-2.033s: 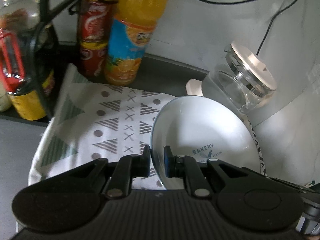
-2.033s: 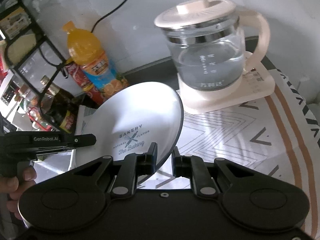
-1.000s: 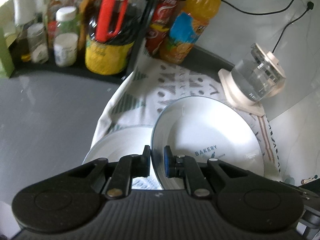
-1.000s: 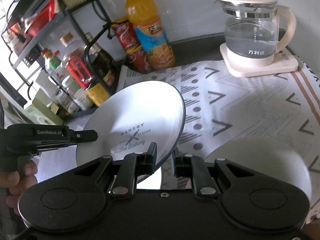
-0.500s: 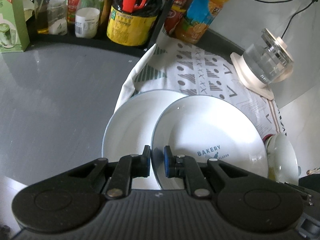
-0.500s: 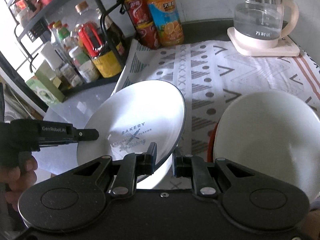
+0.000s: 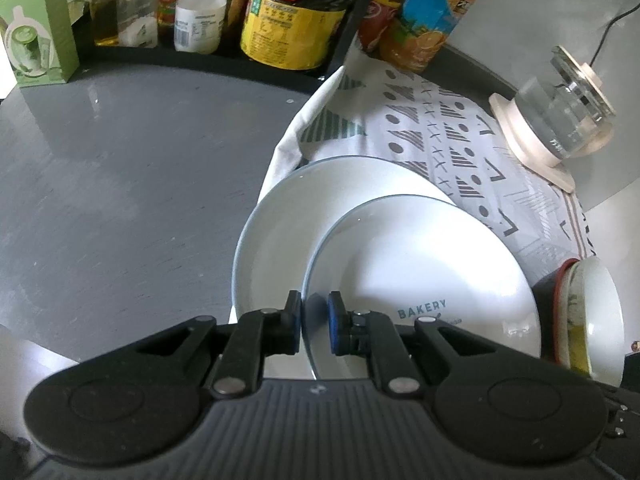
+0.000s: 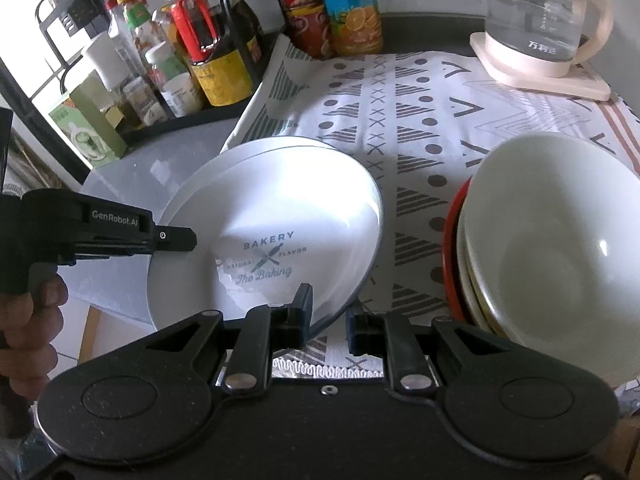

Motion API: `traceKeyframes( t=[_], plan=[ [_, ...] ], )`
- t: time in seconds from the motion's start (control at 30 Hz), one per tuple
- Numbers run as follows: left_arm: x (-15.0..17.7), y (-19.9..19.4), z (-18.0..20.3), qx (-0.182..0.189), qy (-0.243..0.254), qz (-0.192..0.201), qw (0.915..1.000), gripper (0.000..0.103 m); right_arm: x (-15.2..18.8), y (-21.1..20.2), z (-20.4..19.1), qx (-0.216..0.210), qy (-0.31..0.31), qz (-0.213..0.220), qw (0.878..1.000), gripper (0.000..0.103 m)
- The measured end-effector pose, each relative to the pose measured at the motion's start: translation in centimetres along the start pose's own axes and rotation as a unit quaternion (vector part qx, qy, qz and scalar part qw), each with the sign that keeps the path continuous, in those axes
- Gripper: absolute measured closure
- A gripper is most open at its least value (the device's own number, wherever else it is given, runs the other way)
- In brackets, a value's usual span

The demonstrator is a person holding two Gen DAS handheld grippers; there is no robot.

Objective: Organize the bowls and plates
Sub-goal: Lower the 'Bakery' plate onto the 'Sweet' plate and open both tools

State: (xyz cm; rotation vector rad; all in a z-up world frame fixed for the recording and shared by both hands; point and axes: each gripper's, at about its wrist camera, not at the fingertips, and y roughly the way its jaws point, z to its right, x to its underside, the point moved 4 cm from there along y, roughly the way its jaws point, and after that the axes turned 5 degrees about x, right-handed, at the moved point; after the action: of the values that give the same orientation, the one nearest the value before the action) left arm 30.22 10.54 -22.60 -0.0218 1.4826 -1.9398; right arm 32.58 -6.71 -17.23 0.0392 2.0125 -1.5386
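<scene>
Both grippers hold one white BAKERY plate (image 7: pixel 424 272) by opposite rims. My left gripper (image 7: pixel 314 330) is shut on its near rim. My right gripper (image 8: pixel 329 316) is shut on the rim at the other side, where the plate (image 8: pixel 272 236) shows tilted. The plate hovers over a second white plate (image 7: pixel 288 220) lying on the patterned cloth (image 8: pixel 404 120); that lower plate's edge shows in the right wrist view (image 8: pixel 276 144). A stack of bowls (image 8: pixel 552 248), white on top with a red one lowest, stands to the right; it also shows in the left wrist view (image 7: pixel 592 312).
A glass kettle (image 8: pixel 540 28) on its beige base stands at the back right. Bottles, cans and jars (image 8: pixel 200 48) crowd a black rack at the back left. An orange drink bottle (image 7: pixel 436 12) stands behind the cloth. Bare grey counter (image 7: pixel 120 184) lies to the left.
Both grippers have carried the BAKERY plate back from the kettle and down toward the plate on the cloth. The bowl stack has come into view on the right.
</scene>
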Motion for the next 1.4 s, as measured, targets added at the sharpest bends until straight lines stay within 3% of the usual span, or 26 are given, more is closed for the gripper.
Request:
traceKeyframes(
  t=[0.63, 0.87, 1.03, 1.4],
  plan=[
    [-0.7, 1.0, 1.1, -0.036, 0.030, 0.000, 0.9989, 0.092, -0.7, 1.9, -0.3, 0.005, -0.036, -0.027, 0.999, 0.084],
    [-0.3, 1.8, 1.2, -0.055, 0.034, -0.005, 0.9979, 0.091, -1.0, 2.3, -0.3, 0.002, -0.036, -0.027, 0.999, 0.078],
    [-0.8, 1.6, 1.1, -0.095, 0.050, 0.000, 0.9942, 0.091, -1.0, 2.6, -0.4, -0.002, -0.040, -0.030, 0.999, 0.074],
    [-1.0, 1.4, 1.5, -0.127, 0.066, -0.019, 0.9895, 0.089, -1.1, 2.6, -0.8, -0.006, -0.042, -0.035, 0.998, 0.071]
  ],
)
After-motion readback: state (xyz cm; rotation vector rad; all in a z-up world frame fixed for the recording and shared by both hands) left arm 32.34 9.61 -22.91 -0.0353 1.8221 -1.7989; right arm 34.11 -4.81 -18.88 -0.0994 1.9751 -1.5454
